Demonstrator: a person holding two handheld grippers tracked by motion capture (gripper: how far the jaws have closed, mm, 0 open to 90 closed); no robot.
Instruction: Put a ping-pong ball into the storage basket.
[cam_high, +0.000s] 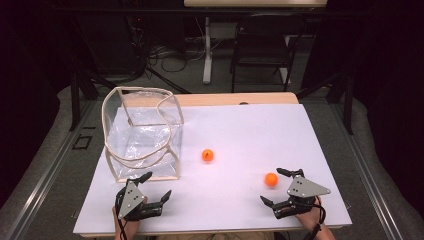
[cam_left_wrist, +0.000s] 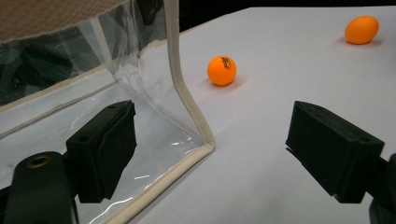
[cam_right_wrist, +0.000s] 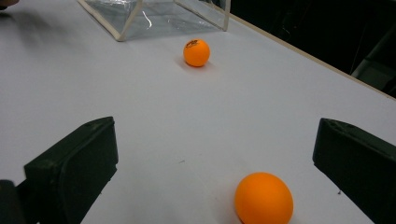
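Two orange balls lie on the white table top. One ball (cam_high: 207, 155) (cam_left_wrist: 222, 70) (cam_right_wrist: 196, 52) rests near the middle, just right of a clear plastic box (cam_high: 142, 132) (cam_left_wrist: 187, 102) (cam_right_wrist: 140, 14) with cream edging. The other ball (cam_high: 271, 179) (cam_left_wrist: 361, 29) (cam_right_wrist: 264, 198) lies at the front right, between the wide-apart jaws of my right gripper (cam_high: 271, 185) (cam_right_wrist: 217, 135), nearer one jaw and touched by neither. My left gripper (cam_high: 157, 185) (cam_left_wrist: 215, 121) stands open at the front left, level with the box's near corner, holding nothing.
The white sheet (cam_high: 250, 130) covers a wooden table whose far edge shows behind it. Beyond stand a dark chair (cam_high: 262, 45), a table leg and cables on the floor. The box's top is open.
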